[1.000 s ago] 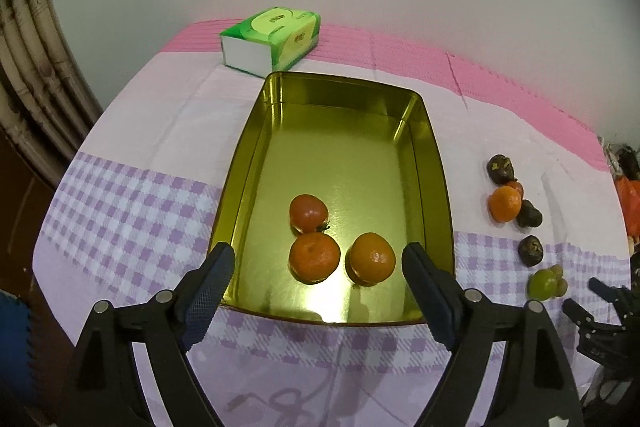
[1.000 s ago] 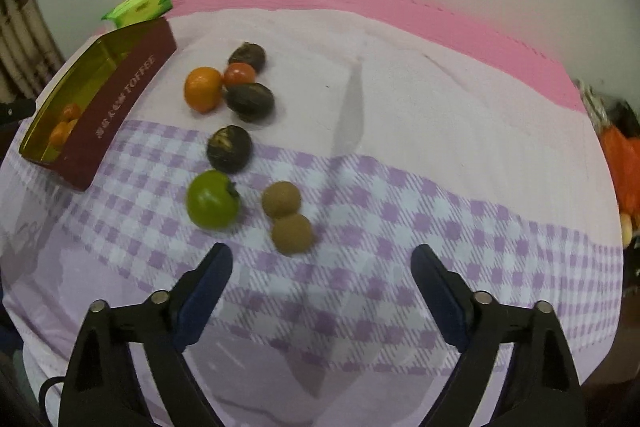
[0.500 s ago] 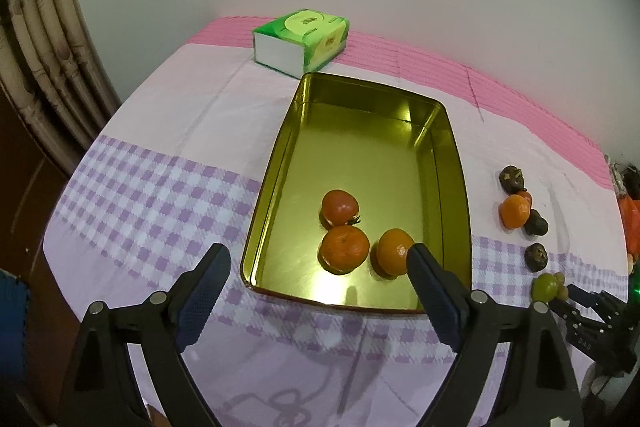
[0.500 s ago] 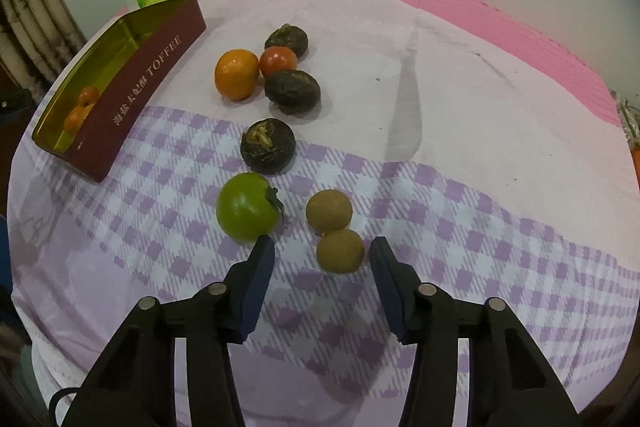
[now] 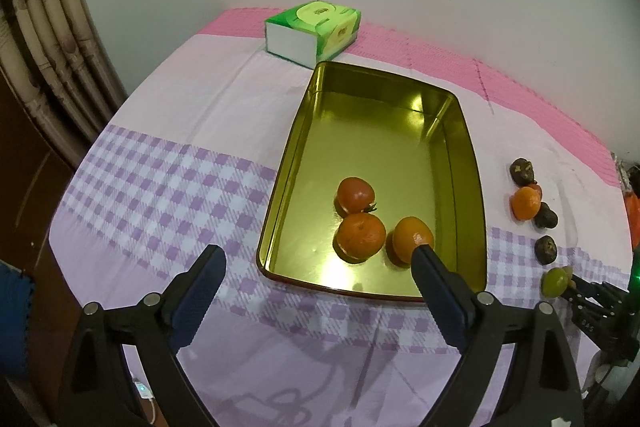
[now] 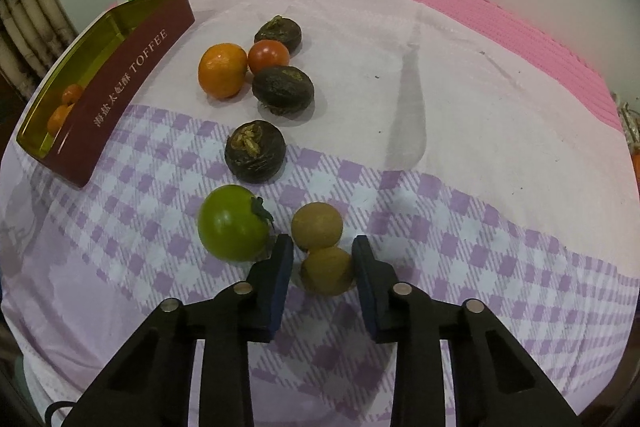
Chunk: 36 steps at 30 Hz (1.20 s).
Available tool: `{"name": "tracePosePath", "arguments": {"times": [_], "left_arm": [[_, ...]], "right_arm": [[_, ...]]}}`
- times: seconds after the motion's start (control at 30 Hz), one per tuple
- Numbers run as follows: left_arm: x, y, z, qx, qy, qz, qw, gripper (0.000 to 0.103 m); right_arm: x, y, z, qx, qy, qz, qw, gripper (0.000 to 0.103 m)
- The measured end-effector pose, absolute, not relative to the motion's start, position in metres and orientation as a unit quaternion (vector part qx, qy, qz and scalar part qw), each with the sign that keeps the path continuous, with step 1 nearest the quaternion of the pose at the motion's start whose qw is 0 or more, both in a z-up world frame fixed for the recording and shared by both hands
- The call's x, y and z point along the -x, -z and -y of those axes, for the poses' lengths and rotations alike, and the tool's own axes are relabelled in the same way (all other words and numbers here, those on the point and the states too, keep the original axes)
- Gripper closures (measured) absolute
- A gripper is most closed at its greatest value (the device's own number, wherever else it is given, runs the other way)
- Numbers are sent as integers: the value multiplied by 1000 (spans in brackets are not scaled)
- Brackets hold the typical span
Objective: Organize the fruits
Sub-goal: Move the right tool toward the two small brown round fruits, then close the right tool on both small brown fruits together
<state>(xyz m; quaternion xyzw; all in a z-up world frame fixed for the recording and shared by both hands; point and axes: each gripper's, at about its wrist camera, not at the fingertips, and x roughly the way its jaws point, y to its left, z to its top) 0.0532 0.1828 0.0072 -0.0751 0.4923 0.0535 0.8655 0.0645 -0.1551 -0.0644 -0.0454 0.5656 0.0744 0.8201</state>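
On the checked cloth lie a green tomato (image 6: pixel 232 227), two small brown fruits, three dark wrinkled fruits, a tangerine (image 6: pixel 222 75) and a red tomato (image 6: pixel 268 55). My right gripper (image 6: pixel 322 247) points down over the nearer brown fruit (image 6: pixel 326 271); its jaws are closing and the pads hold the fruit's sides. The other brown fruit (image 6: pixel 317 225) touches it from behind. The gold tin tray (image 5: pixel 476 187) holds a red tomato (image 5: pixel 355 194) and two tangerines (image 5: pixel 360 237). My left gripper (image 5: pixel 316 253) hovers at the tray's near end, jaws opening, nothing between them.
A green tissue pack (image 5: pixel 314 27) lies behind the tray near the wall. A curtain (image 5: pixel 48 47) hangs past the table's left edge. The tray's dark red side wall (image 6: pixel 120 87) stands left of the loose fruit. The table's near edge drops off below both grippers.
The right gripper has sunk toward the fruit and its jaws have closed from wide apart onto the nearer brown fruit. The left gripper has shifted left of the tray, jaws slightly wider.
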Motion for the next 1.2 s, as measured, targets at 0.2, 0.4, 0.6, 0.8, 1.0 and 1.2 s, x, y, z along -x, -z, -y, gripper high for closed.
{"name": "tracePosePath", "arguments": {"times": [0.2, 0.4, 0.6, 0.8, 1.0, 1.2], "left_arm": [[-54, -5, -183, 74, -58, -495, 864, 11], [-53, -5, -183, 74, -57, -496, 863, 11], [-54, -4, -184, 74, -58, -496, 863, 11], [-54, -2, -184, 75, -60, -499, 862, 11], [-54, -1, -188, 81, -62, -500, 860, 11], [-55, 0, -192, 91, -67, -503, 857, 11]], "right_arm": [[-64, 64, 154, 51, -78, -568, 818, 76], [-67, 65, 154, 50, -82, -572, 814, 76], [-73, 66, 153, 54, -85, -573, 813, 76], [-72, 65, 156, 56, -81, -574, 813, 76], [-71, 57, 161, 57, -73, -566, 819, 76], [-72, 33, 162, 61, -73, -546, 832, 76]]}}
